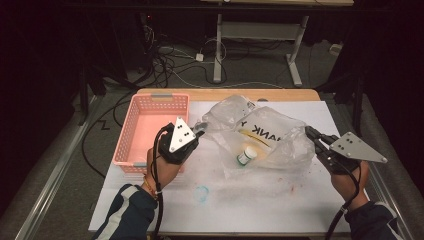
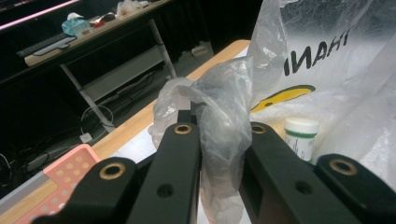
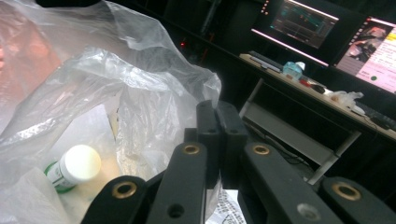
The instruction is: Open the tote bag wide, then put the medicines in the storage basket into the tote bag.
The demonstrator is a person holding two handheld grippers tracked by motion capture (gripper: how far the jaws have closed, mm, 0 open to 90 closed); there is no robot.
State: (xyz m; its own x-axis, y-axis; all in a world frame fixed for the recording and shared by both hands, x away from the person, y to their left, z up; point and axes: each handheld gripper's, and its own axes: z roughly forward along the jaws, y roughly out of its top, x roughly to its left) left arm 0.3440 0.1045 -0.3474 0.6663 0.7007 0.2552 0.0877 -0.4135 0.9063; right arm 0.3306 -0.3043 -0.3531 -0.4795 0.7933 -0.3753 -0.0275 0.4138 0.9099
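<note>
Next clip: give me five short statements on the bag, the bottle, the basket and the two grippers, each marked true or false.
1. The left gripper is shut on a bunched edge of the plastic bag. True.
2. The small white-capped bottle stands in the pink basket. False: it lies inside the clear bag, on the white table cover.
3. The right gripper has its jaws closed, with bag film caught at them. True.
4. The pink basket sits to the right of the bag in the high view. False: it sits to the bag's left, beside the left gripper.
5. The bag is plain, with no print. False: it carries dark lettering and a yellow mark.
</note>
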